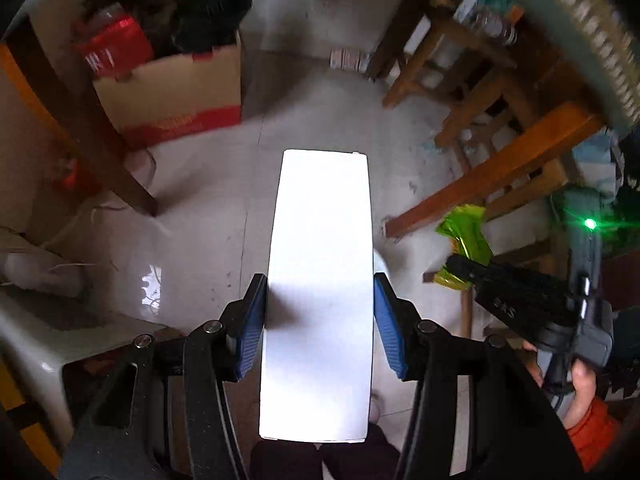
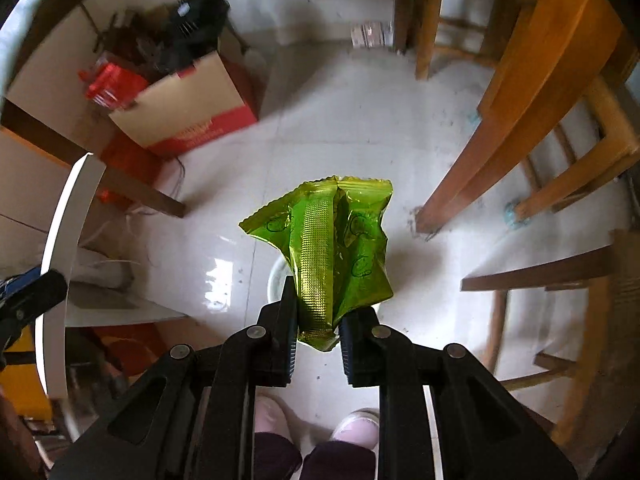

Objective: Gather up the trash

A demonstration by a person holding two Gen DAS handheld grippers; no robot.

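My left gripper (image 1: 320, 320) is shut on a long white box (image 1: 320, 280) and holds it above the floor, pointing forward. The box's edge also shows at the left of the right wrist view (image 2: 60, 240). My right gripper (image 2: 318, 320) is shut on a crumpled green foil wrapper (image 2: 332, 248), held in the air. In the left wrist view the right gripper (image 1: 460, 268) shows at the right with the green wrapper (image 1: 466, 236) in its tips. A white round container (image 2: 276, 280) sits on the floor below, mostly hidden by the wrapper.
A cardboard box (image 1: 172, 96) full of items stands at the back left on the tiled floor (image 1: 328, 112). Wooden chairs and table legs (image 2: 520, 120) crowd the right side. A dark table leg (image 1: 80, 120) is at the left. My feet (image 2: 356, 424) are below.
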